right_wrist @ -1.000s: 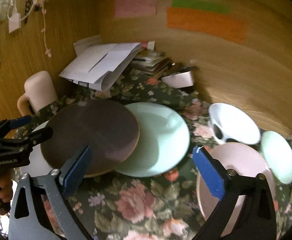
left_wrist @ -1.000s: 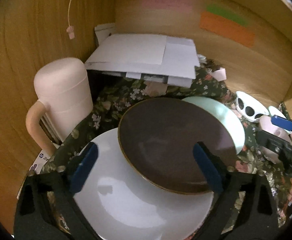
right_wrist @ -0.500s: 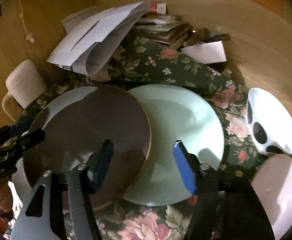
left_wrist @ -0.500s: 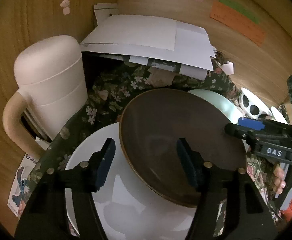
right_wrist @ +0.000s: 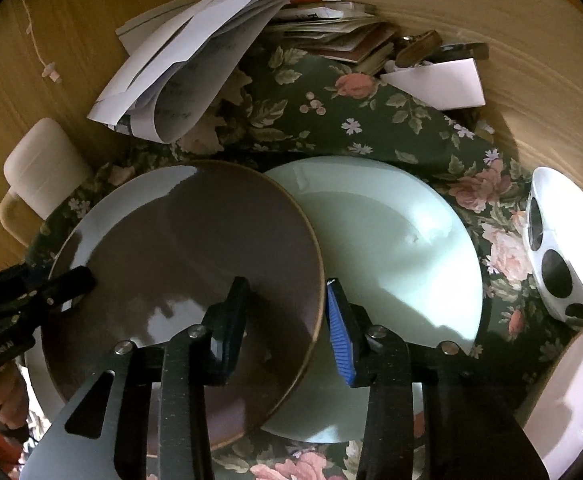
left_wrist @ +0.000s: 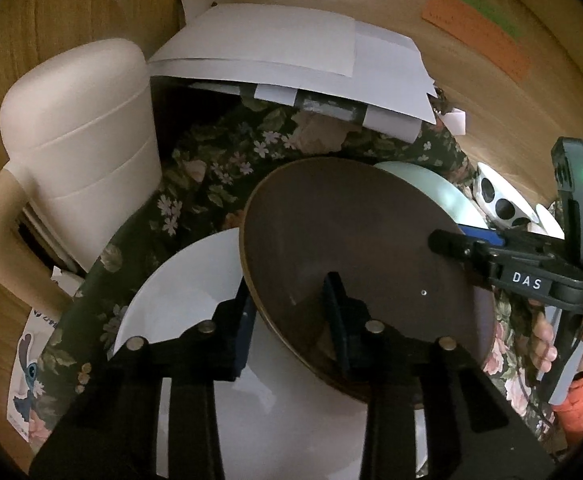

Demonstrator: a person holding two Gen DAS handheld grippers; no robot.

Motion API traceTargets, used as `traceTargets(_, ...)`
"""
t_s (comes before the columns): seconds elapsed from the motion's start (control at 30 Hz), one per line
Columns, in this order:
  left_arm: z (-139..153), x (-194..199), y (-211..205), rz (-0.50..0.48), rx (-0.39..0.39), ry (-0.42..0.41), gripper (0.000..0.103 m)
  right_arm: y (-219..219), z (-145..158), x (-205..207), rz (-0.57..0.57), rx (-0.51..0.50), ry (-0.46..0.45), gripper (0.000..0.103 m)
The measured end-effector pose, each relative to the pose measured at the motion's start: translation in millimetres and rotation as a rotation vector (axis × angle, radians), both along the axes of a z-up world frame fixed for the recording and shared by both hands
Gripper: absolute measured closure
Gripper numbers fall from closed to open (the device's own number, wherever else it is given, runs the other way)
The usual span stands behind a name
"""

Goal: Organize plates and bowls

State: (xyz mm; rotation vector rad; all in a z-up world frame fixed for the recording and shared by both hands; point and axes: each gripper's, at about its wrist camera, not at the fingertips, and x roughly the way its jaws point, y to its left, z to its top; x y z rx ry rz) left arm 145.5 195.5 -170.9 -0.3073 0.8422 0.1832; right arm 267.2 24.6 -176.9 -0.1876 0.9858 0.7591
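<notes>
A brown plate (left_wrist: 351, 248) (right_wrist: 195, 248) lies tilted across a white plate (left_wrist: 187, 288) (right_wrist: 103, 208) and a mint plate (left_wrist: 443, 196) (right_wrist: 391, 240). My left gripper (left_wrist: 289, 316) straddles the brown plate's left rim, one finger under it and one on top; its jaws are closing. My right gripper (right_wrist: 283, 320) straddles the right rim, jaws closing, with a small gap still showing beside the blue pad (right_wrist: 339, 328). Each gripper shows in the other's view: the right gripper (left_wrist: 455, 236) and the left gripper (right_wrist: 63, 280).
A cream jug (left_wrist: 79, 152) (right_wrist: 39, 164) stands left of the plates. Loose papers (left_wrist: 291, 60) (right_wrist: 195, 60) pile up at the back. A spotted bowl (right_wrist: 551, 248) and a pink bowl (right_wrist: 571, 392) sit right. A floral cloth (right_wrist: 311, 120) covers the surface; wooden walls close in.
Both grippers' jaws have narrowed from wide apart. Both have come down onto the brown plate, the right one shifting left from the mint plate to the brown plate's rim.
</notes>
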Motion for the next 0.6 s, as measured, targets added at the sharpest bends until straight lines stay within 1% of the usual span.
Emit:
traceTargets(0.17,1,2,-2,-0.017,-0.001,-0.005,0.069,-2,-5,6,-0.002,0.028,0.049,0.068)
traceTargets(0.3,2,5,-6,-0.015,0.015,-0.003,0.069,-4,-4,4,-0.005,0.029,0.047,0.068)
traceTargets(0.57,4,4,-9,-0.031,0.002,-0.003,0.069,-20,-4,-3,-0.026,0.042,0.058,0.068)
traceTargets(0.6,4,4,-9,-0.032,-0.001,-0.003,0.069,-27,-2,-3,-0.028,0.047,0.059,0.068)
